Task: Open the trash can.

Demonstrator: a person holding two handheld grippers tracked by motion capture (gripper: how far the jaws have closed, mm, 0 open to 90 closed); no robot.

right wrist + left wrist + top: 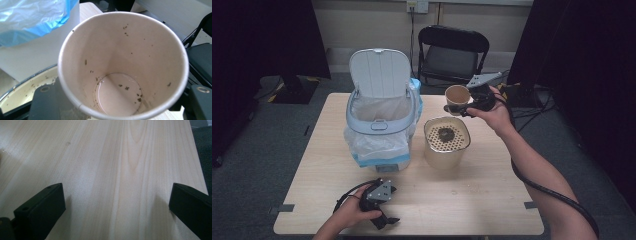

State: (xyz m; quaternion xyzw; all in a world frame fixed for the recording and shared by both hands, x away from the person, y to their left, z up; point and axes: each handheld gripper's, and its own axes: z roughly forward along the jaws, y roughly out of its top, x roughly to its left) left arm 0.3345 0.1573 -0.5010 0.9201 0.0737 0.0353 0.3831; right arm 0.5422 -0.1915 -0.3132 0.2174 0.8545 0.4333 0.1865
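Observation:
My right gripper [460,108] is shut on a paper cup [457,98], held upright in the air beyond a cream strainer container [446,142]. In the right gripper view the paper cup [122,67] sits between the two jaws; its inside is wet, with a few dark tea specks and no liquid. The strainer container has a perforated top with a dark clump of wet leaves [445,133] on it. My left gripper [388,212] rests low at the table's near edge, open, with bare wood [120,170] between its fingers [41,207].
A light-blue step bin [379,112] with its lid up and a plastic liner stands left of the strainer container. A black folding chair [452,55] is behind the wooden table [492,200]. Cables lie on the floor at the right.

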